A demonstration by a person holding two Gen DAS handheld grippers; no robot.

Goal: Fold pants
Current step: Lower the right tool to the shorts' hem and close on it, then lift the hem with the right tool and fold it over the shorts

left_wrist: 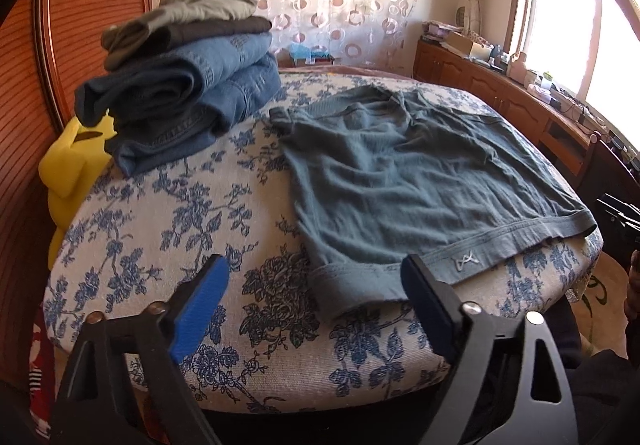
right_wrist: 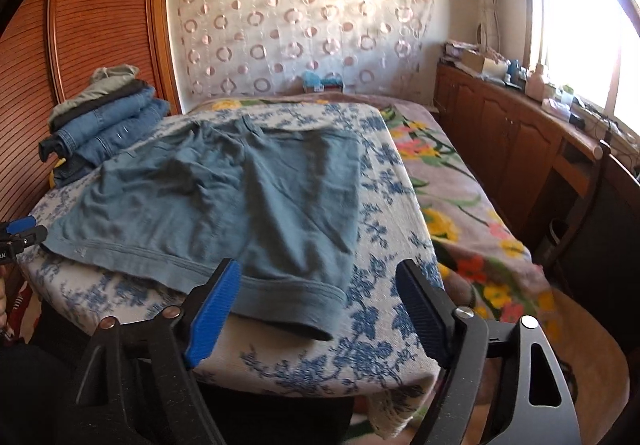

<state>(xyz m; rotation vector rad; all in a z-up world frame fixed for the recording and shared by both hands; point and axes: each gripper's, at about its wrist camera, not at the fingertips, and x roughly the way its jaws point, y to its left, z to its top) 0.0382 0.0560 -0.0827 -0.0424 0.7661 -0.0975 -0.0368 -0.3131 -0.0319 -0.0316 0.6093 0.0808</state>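
Note:
A pair of grey-blue knit pants (left_wrist: 404, 173) lies spread and rumpled on a table with a blue floral cloth (left_wrist: 168, 229), with its ribbed hem toward me. My left gripper (left_wrist: 316, 285) is open and empty, just in front of the near left hem corner. The same pants (right_wrist: 224, 197) show in the right wrist view. My right gripper (right_wrist: 320, 285) is open and empty, above the near right hem corner. The left gripper (right_wrist: 20, 229) shows at that view's left edge.
A stack of folded jeans and dark clothes (left_wrist: 180, 77) sits at the table's back left, by a wooden wardrobe (right_wrist: 100, 17). A yellow object (left_wrist: 68, 169) lies beside the stack. A bed with a flowered blanket (right_wrist: 460, 205) and a wooden cabinet (right_wrist: 512, 133) stand to the right.

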